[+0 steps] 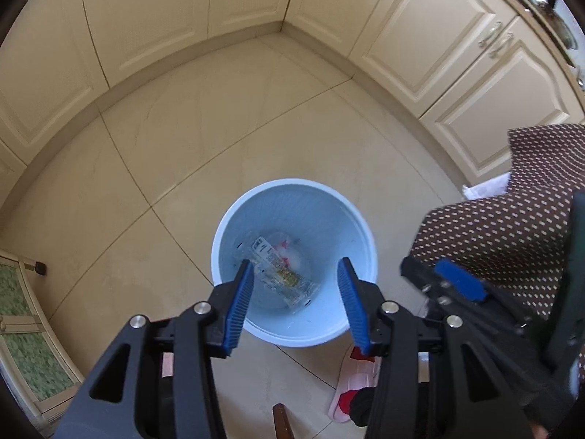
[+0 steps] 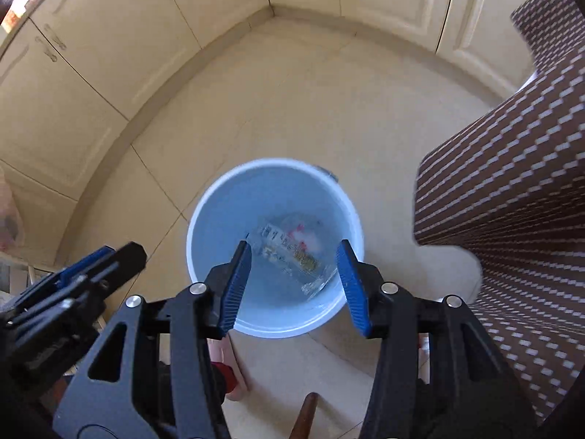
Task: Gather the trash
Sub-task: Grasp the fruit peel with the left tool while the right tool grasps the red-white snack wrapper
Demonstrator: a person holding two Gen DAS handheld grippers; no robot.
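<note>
A light blue trash bin (image 1: 234,226) stands on the tiled floor; it also shows in the right wrist view (image 2: 204,219). Inside lies a clear plastic wrapper with printed label (image 1: 281,274), also seen from the right wrist (image 2: 296,256), plus a white and red scrap (image 1: 292,252). My left gripper (image 1: 295,267) is open and empty, held above the bin. My right gripper (image 2: 294,248) is open and empty, also above the bin. The right gripper shows at the right of the left wrist view (image 1: 457,285); the left gripper shows at the left of the right wrist view (image 2: 84,270).
Cream cabinet doors (image 1: 438,36) line the walls around the floor corner. A brown dotted tablecloth (image 1: 512,219) hangs at the right, also in the right wrist view (image 2: 512,183). A pink slipper (image 1: 351,384) lies below the bin. A brown chair leg tip (image 2: 307,417) is at the bottom.
</note>
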